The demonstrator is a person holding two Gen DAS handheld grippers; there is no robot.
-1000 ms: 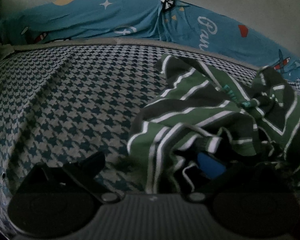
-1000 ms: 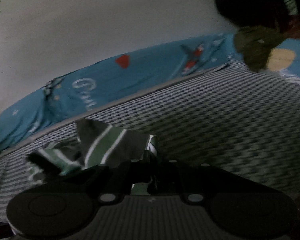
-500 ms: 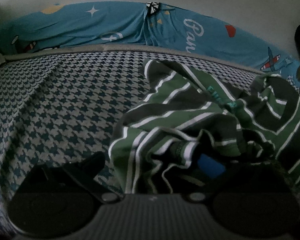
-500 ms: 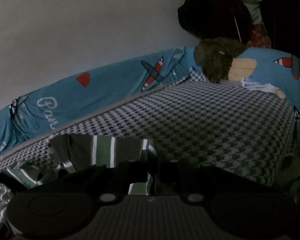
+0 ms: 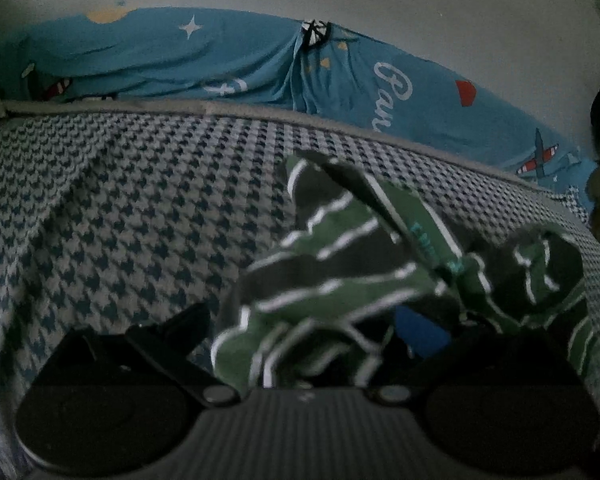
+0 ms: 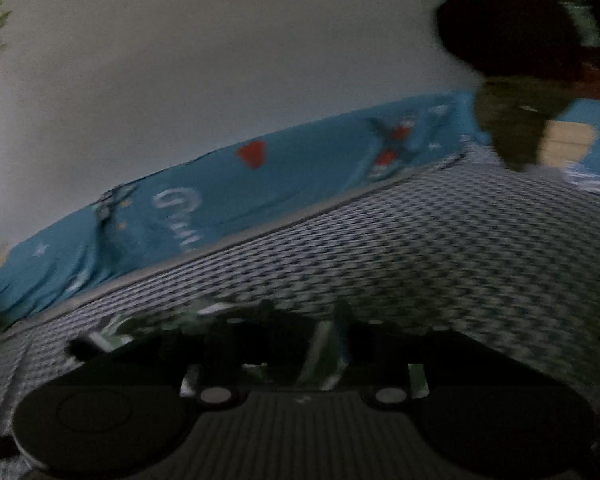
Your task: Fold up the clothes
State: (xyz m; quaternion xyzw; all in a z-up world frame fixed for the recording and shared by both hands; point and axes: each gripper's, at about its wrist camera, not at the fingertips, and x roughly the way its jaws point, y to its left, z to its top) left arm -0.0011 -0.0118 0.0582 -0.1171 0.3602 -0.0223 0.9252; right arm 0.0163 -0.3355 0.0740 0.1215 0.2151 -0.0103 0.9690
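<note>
**Folding hardly begun, striped garment still in a heap**

While lying crumpled on the bed, shows no clean fold yet: the green, dark and white striped knit garment (image 5: 363,280), bunched toward 4 o'clock in the left wrist view, with one flap standing up toward 12 o'clock and the rest sagging in loose waves. Rests on the blue-and-white houndstooth bed cover (image 5: 120,220), well apart from the turquoise printed sheet with stars and planes (image 5: 228,60) along the far edge at 12 o'clock. No flat panel, no aligned edges, no sleeve laid in; judged as the very start of the task, with spreading, smoothing and all folds still to do.

Left gripper (image 5: 300,344): one dark finger visible at 8 o'clock, clear of the cloth and standing wide; the other finger at 4 o'clock buried under the stripes, with a blue pad just showing. Appears open around the fabric, not pinching it.

Right gripper (image 6: 300,340): picture blurred and dark, yet jaws opening at this moment, with a strip of the striped cloth between them at 6 o'clock. Whether the pads press on it, not possible to tell surely; seems to be letting go.

Farther off at 1 o'clock in the right wrist view, a dark pile of other clothes (image 6: 515,32), not touched; probably more pieces to fold afterwards.
</note>
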